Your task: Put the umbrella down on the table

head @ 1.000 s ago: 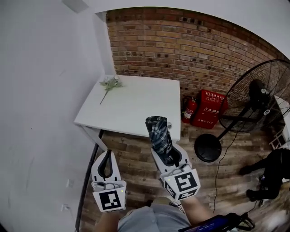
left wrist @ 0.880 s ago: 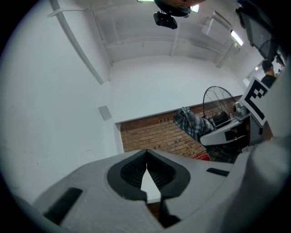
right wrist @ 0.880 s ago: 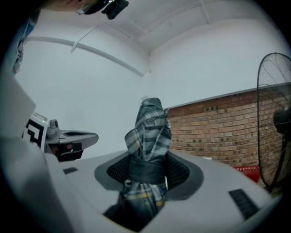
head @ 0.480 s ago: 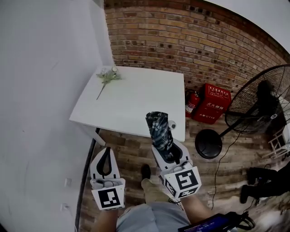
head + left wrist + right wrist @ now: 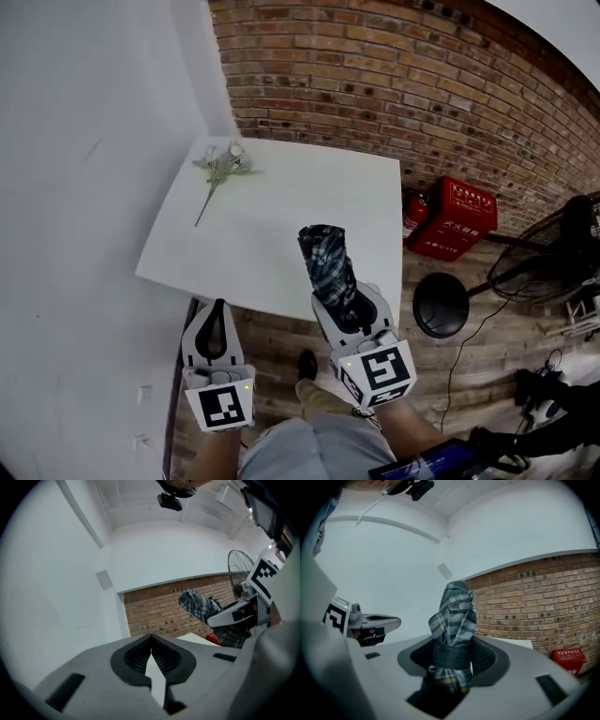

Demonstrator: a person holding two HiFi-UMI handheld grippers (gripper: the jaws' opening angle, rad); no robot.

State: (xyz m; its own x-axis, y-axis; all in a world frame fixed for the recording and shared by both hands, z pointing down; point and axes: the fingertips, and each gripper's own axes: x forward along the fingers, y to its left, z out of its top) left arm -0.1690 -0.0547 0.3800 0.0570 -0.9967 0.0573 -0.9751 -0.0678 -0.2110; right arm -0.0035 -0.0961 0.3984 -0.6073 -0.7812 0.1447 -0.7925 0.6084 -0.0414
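A folded plaid umbrella point(image 5: 326, 265) sticks forward out of my right gripper point(image 5: 349, 309), whose jaws are shut on its strapped lower part; its tip reaches over the near edge of the white table point(image 5: 281, 225). In the right gripper view the umbrella point(image 5: 453, 620) stands between the pads. My left gripper point(image 5: 214, 330) is shut with nothing in it, hanging in front of the table's near left corner. In the left gripper view the jaws point(image 5: 151, 652) meet, and the umbrella point(image 5: 199, 606) shows off to the right.
An artificial flower sprig point(image 5: 217, 171) lies at the table's far left corner. A brick wall point(image 5: 394, 84) stands behind, a white wall at left. A red fire extinguisher box point(image 5: 460, 218) and a standing fan point(image 5: 539, 267) with a round base point(image 5: 440, 305) are on the right floor.
Both grippers have come closer to the table with the view; the umbrella's tip, earlier short of the near edge, now hangs over it. The grip is unchanged.
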